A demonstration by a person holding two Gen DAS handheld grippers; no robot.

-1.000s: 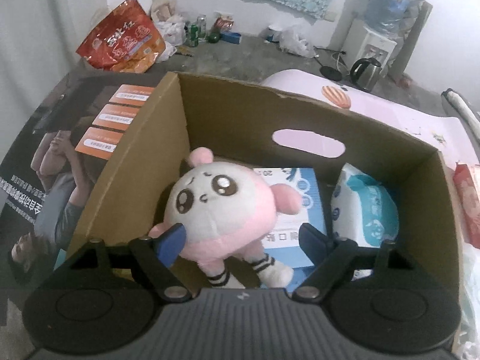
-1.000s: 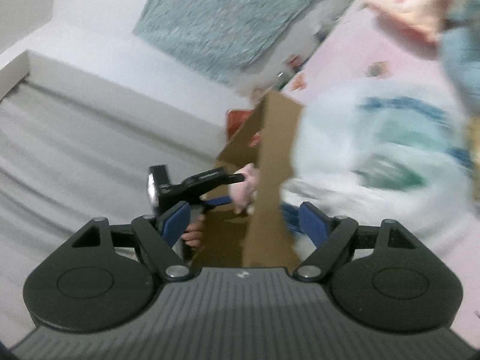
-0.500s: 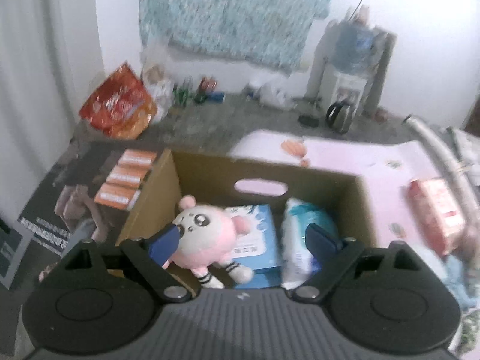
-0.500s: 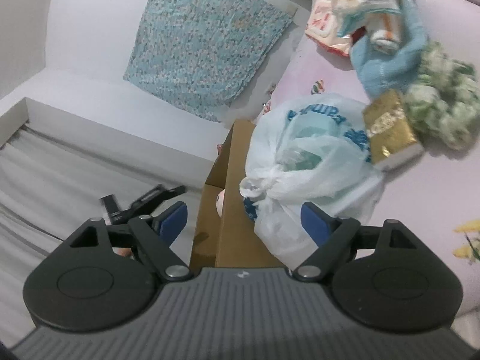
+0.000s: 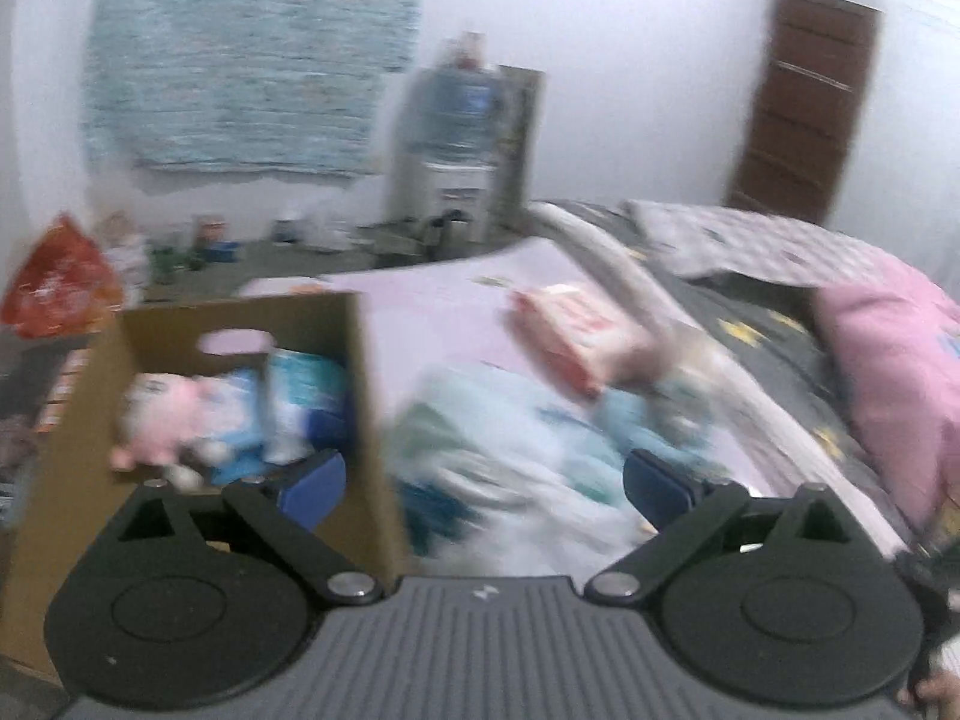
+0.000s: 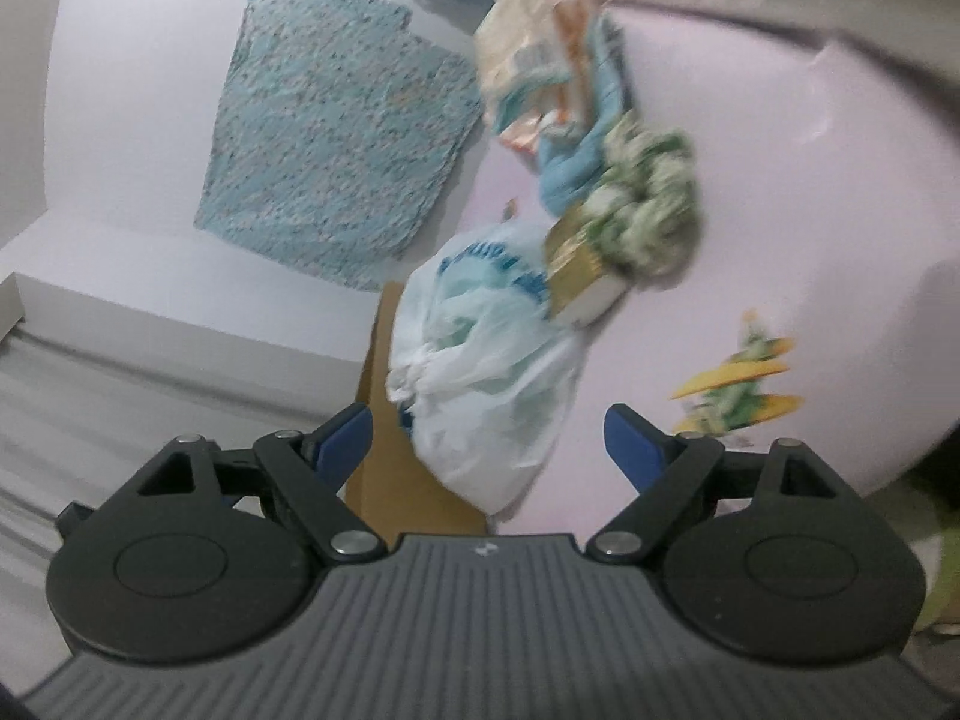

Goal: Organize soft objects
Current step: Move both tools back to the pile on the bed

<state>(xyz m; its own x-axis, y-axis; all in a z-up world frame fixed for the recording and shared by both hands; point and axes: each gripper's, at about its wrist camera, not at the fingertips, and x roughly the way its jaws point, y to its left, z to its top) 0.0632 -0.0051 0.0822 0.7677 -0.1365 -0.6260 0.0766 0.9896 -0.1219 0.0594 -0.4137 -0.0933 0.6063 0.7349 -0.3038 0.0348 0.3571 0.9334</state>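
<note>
The bag [image 6: 480, 372], thin tied plastic with something soft inside, lies on the bed [image 6: 750, 192] against the box [image 6: 384, 450] wall. It looks light and slippery; the knot seems the best hold. The left tool [image 5: 480, 483] is opening, empty; the right tool [image 6: 487, 444] gapes, empty.
</note>
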